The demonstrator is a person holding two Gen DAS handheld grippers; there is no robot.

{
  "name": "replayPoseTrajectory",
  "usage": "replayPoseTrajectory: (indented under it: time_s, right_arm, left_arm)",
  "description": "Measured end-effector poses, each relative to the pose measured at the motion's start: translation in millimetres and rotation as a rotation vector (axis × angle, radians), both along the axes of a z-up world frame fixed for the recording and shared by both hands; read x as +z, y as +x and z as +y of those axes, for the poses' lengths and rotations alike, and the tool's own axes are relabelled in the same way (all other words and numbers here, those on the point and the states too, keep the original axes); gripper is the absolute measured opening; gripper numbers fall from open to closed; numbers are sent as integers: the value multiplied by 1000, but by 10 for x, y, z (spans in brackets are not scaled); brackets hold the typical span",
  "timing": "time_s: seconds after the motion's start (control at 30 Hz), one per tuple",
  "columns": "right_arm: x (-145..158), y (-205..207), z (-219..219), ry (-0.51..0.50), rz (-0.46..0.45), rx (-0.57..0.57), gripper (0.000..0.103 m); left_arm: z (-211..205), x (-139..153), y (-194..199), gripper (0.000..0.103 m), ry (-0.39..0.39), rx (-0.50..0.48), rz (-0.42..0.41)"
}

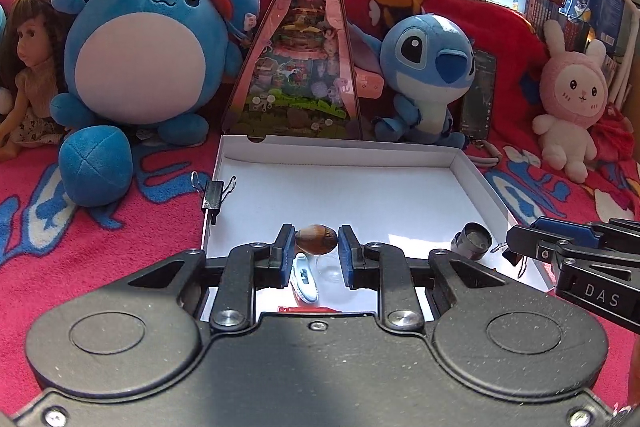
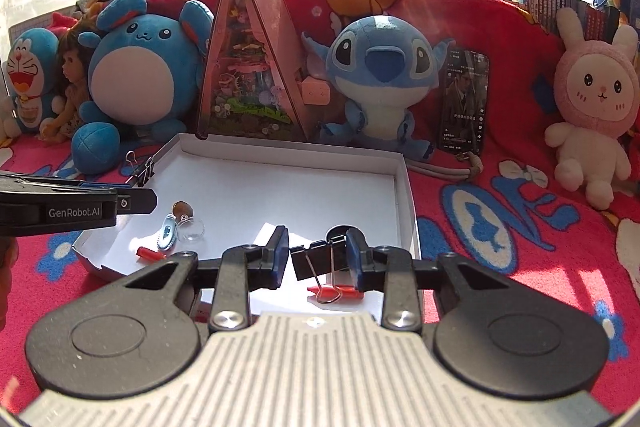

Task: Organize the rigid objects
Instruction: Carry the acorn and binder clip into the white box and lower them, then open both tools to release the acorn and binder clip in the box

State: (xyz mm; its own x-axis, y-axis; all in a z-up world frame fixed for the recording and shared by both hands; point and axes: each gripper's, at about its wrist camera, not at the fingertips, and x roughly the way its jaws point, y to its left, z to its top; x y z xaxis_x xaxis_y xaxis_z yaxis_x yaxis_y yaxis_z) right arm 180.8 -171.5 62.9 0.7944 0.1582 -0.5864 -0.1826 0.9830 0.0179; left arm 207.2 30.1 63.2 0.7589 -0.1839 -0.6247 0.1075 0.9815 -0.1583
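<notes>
A shallow white box (image 1: 340,147) (image 2: 402,187) lies open on the red blanket. On its floor lie a small glass bottle with a brown cork (image 1: 316,241) (image 2: 186,221), a blue-and-white toy (image 1: 306,279) (image 2: 167,235), a metal cylinder (image 1: 472,241) and red pieces (image 2: 150,253). My left gripper (image 1: 316,229) (image 2: 144,197) hovers over the box's front left with its jaws nearly together. The bottle shows through the gap, and in the right wrist view it lies past the tips. My right gripper (image 2: 317,231) (image 1: 510,241) is shut on a black binder clip (image 2: 316,255) above the front right.
A second binder clip (image 1: 214,193) (image 2: 146,167) sits at the box's left wall. Behind the box stand a triangular display case (image 1: 308,47), blue plush toys (image 1: 148,39) (image 2: 380,75), a doll (image 1: 28,67), a phone (image 2: 464,99) and a pink rabbit plush (image 2: 596,107). Books line the back.
</notes>
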Motion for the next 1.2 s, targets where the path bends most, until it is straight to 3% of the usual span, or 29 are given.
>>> replayPoseTrajectory:
  time_s: [0.23, 0.43, 0.7, 1.2]
  right_arm:
    - [38, 448, -61, 45, 79, -49, 36]
    - [-65, 755, -8, -1, 113, -69, 36]
    - [-250, 1006, -9, 27, 134, -109, 36]
    - [-370, 1095, -57, 81, 170, -149, 36]
  left_arm:
    - [-4, -24, 430, 22, -29, 26, 83]
    - [-64, -171, 681, 22, 23, 52, 124]
    - [-84, -334, 801, 22, 38, 73, 156]
    - [-114, -441, 833, 22, 55, 74, 170]
